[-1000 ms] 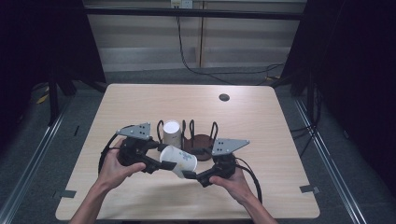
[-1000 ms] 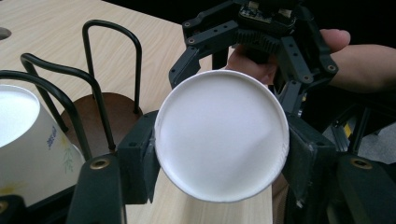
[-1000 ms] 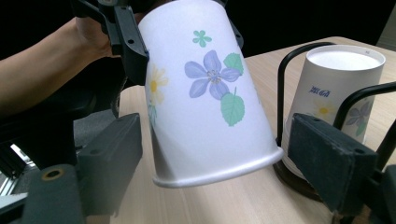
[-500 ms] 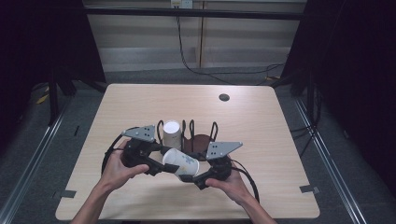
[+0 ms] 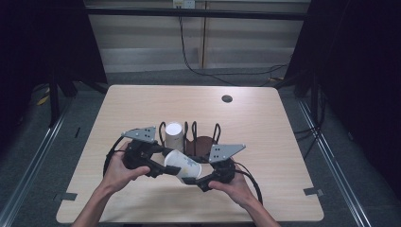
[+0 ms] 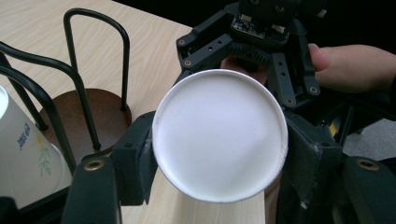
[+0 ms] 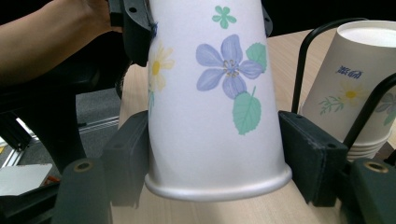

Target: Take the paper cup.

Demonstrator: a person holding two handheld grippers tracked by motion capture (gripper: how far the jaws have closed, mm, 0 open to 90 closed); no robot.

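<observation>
We see a flowered paper cup [image 5: 183,165] held sideways above the table [image 5: 265,123] — the left gripper [image 5: 158,164] fingers pinching its base end, the right gripper [image 5: 201,178] fingers flanking its rim, contact unclear — just before the wire rack [image 5: 191,135].

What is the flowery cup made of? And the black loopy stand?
The flowery cup looks like paper: thin matte white wall, printed flowers, a rolled rim. The black stand looks like bent metal wire with a smooth dark coat, on a round brown base that seems to be wood, though I can't be sure.
</observation>
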